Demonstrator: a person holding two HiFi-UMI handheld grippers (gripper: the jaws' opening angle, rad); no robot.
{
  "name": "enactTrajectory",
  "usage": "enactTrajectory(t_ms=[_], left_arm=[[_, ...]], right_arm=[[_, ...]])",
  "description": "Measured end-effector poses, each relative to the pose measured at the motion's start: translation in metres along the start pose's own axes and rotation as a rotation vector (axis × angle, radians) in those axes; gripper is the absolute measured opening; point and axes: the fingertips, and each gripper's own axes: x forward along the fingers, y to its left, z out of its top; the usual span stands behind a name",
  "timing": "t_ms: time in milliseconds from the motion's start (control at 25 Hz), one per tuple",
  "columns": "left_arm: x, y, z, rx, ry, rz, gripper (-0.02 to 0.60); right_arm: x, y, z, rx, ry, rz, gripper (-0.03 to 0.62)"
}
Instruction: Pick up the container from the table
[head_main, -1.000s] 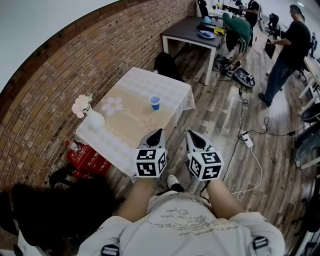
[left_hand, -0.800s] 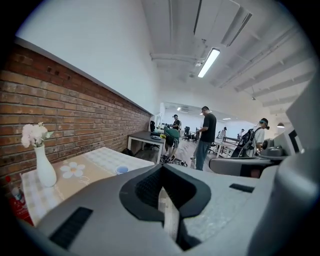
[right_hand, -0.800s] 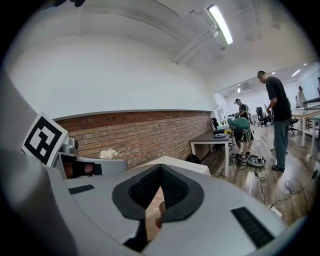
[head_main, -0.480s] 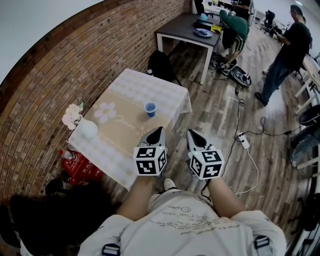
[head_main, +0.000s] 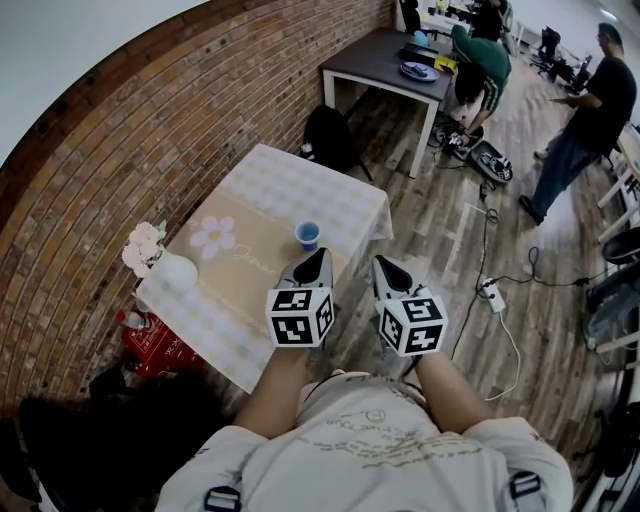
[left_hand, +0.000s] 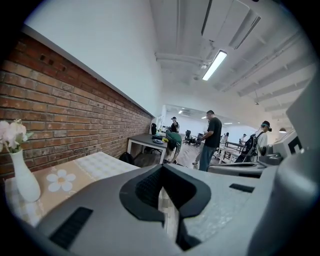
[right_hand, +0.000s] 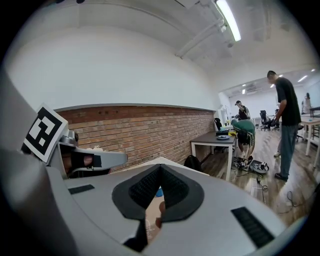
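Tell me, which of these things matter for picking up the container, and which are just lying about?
Part of the job:
blue cup; the table it stands on; left gripper and right gripper, both shut and empty.

Just lying about:
vase of flowers; red box under the table; black backpack; dark table; power strip on the floor.

You're looking at a soft checked cloth (head_main: 330, 190), a smooth blue plastic container (head_main: 308, 235), a glossy white vase (head_main: 178, 272) at left, a rough matt brick wall (head_main: 150, 130) and a grainy wood-plank floor (head_main: 440, 240); your left gripper (head_main: 316, 256) and right gripper (head_main: 384, 266) are showing matt grey plastic
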Motion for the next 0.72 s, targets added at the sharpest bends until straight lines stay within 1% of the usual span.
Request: enactTrajectory(t_ms=[160, 280, 720], left_arm=[[0.007, 0.009, 0.003, 0.004, -0.004, -0.002, 0.003], [0.006, 0.015, 0.0, -0.009, -0.002, 0.013, 0.003], [-0.01, 0.064, -0.022, -0.088, 0.009, 0.131, 0.003]], right_arm=[[0.012, -0.001, -0.003, 0.007, 0.009, -0.001, -0.002], [0.02, 0.002, -0.004, 0.003, 0.021, 0.013, -0.002], [0.056, 0.039, -0.012, -0.043, 0.053, 0.128, -0.002]])
